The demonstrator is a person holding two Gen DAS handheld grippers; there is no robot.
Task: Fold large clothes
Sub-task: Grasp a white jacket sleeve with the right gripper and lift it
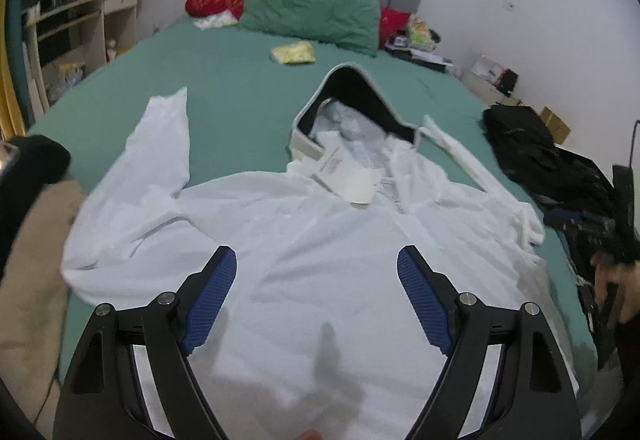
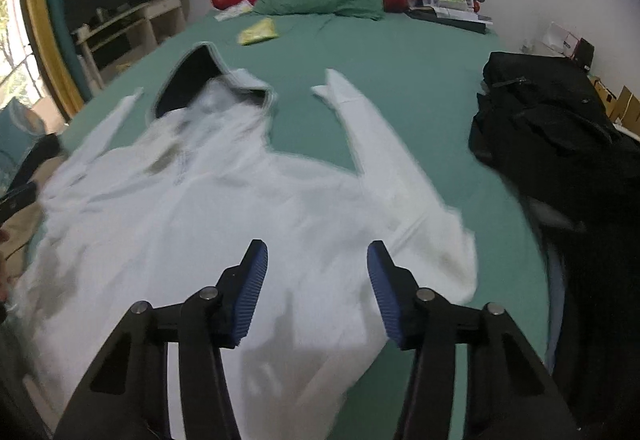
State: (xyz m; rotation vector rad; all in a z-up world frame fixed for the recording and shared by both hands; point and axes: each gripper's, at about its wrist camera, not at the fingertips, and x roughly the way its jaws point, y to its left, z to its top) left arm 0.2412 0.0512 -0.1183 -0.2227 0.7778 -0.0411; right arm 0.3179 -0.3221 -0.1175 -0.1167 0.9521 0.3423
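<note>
Both hand-held grippers (image 1: pixel 316 272) (image 2: pixel 317 264) wide open, seemingly above hoodie (image 1: pixel 304 240)

White hooded garment (image 2: pixel 224 224): motion-blurred in the right wrist view; near hem ran under the right gripper (image 2: pixel 317 258) and off the bottom edge. Its left sleeve (image 2: pixel 108 127) was smeared. Black heap (image 2: pixel 560 143) to the right: possibly bags, cut by the frame.
</note>
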